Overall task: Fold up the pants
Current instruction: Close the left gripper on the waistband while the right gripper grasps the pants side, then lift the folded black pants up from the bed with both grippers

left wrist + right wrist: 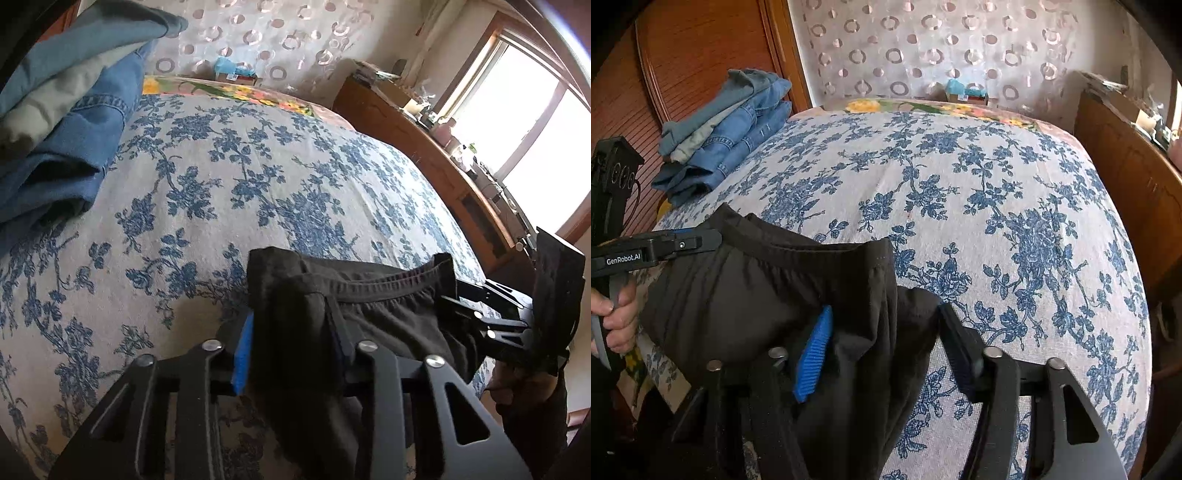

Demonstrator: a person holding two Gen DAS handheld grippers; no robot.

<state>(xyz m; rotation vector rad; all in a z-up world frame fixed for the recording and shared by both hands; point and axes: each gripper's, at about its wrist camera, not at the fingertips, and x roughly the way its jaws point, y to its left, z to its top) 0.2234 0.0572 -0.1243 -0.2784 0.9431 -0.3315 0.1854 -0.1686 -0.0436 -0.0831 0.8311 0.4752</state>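
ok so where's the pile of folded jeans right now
The folded jeans sit stacked at the bed's far left corner in the right wrist view, against the wooden headboard, well beyond the black pants.

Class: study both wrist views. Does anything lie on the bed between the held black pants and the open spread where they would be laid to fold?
Nothing visible does. The black pants hang from both grippers, and the floral bedspread ahead is bare. The folded jeans stack sits off at the far left corner.
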